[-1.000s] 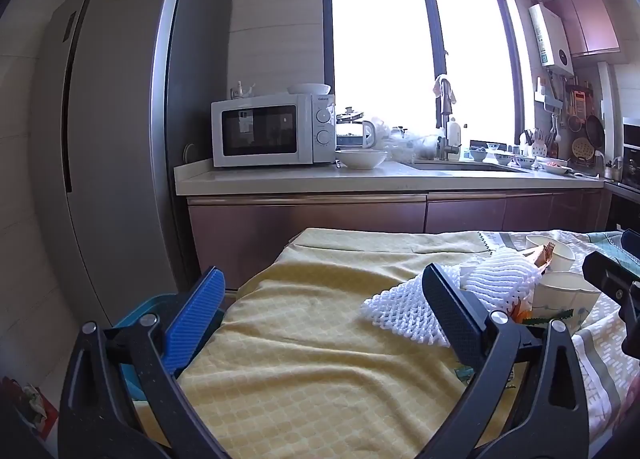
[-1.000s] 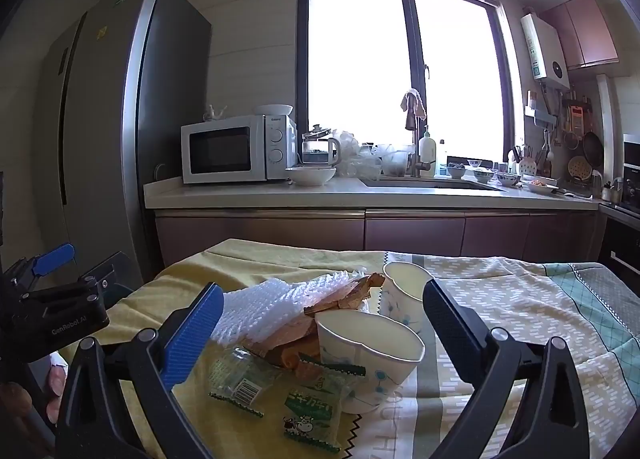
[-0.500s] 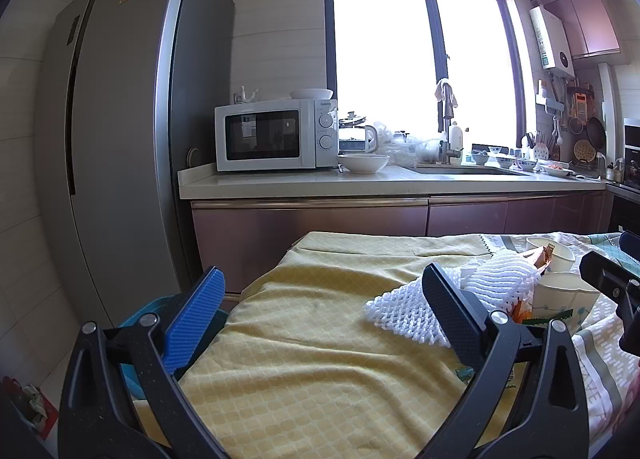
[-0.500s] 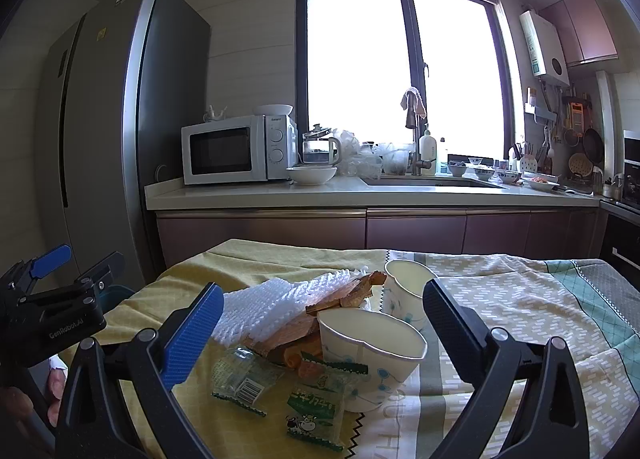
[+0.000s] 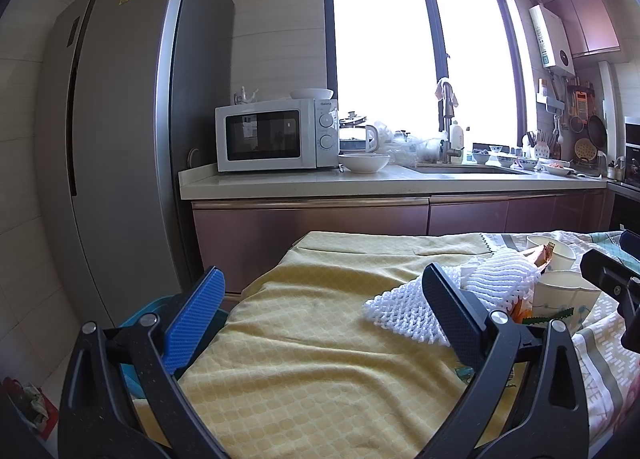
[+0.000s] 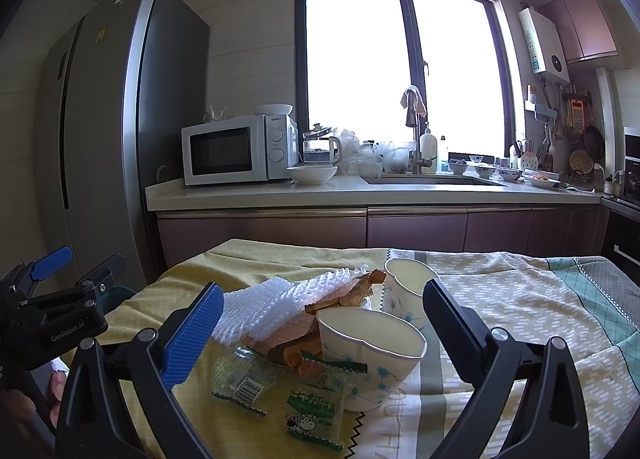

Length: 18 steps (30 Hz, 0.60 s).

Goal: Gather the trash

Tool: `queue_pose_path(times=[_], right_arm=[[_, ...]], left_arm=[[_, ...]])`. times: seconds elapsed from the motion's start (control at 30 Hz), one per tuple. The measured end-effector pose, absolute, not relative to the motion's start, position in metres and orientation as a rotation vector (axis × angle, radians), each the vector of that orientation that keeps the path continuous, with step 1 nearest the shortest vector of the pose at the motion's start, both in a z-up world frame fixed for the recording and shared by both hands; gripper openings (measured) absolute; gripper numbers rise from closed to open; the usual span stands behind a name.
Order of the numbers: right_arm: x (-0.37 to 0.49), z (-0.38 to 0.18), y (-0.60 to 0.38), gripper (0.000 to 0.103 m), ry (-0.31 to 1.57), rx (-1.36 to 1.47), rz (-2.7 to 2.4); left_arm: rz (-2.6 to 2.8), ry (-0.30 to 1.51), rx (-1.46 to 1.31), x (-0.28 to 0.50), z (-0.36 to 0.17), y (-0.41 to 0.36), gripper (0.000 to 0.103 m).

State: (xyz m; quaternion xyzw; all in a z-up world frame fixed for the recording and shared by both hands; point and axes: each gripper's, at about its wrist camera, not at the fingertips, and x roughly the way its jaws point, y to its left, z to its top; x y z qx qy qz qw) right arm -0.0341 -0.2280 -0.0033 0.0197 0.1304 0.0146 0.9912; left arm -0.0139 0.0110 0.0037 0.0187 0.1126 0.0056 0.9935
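Trash (image 6: 304, 343) lies piled on the tabletop (image 6: 520, 299); both my grippers, right (image 6: 320, 323) and left (image 5: 320, 299), have fingers spread empty; I should pinch the near paper cup's (image 6: 372, 351) rim gently.

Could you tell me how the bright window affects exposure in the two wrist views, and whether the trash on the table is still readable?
Left wrist view: the window is blown out to white; the foam net stays readable. Right wrist view: the same glare, yet the near paper cup and the green wrapper are sharp; fisheye bends the fridge.
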Motion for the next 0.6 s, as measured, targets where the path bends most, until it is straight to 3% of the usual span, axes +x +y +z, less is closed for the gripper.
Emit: queue_pose_path(times=[0.6], right_arm=[[-0.0337, -0.0046, -0.2306, 0.096, 0.264, 0.049, 0.033]], left_arm=[[0.014, 0.223, 0.040, -0.0138, 0.0026, 0.0095, 0.097]])
